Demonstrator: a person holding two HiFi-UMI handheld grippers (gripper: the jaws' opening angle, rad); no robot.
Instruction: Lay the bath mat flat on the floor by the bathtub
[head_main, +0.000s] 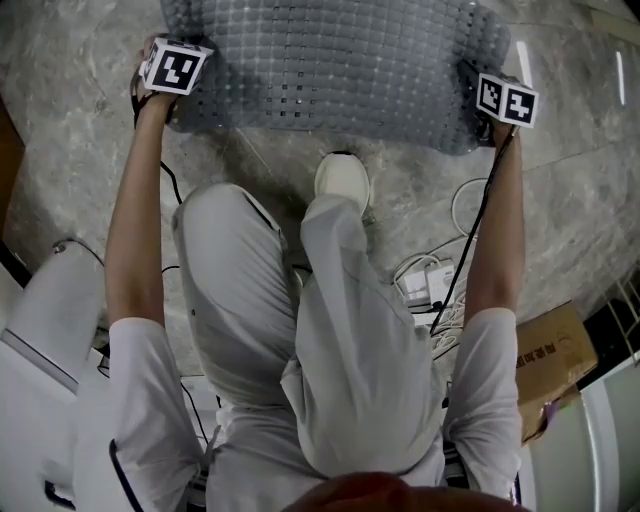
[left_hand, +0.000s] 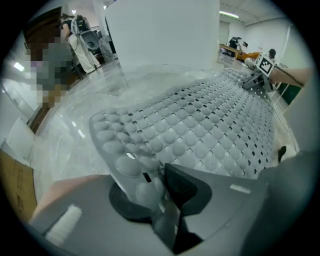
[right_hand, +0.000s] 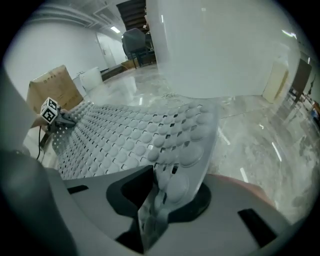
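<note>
Arms outstretched, the left gripper (left_hand: 152, 192) and right gripper (right_hand: 157, 197) keep jaws slightly parted around the grey studded perforated bath mat's (head_main: 330, 60) near corners.

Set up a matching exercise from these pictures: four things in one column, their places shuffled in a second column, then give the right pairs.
Things
1. bath mat
2. left gripper
3. cardboard box
4. shoe

Places
A. on the floor at the person's right side
B. just short of the mat's near edge, about midway along it
C. spread out ahead of the person
D. at the mat's near left corner, with that corner between its jaws

Pairs: 1-C, 2-D, 3-A, 4-B
</note>
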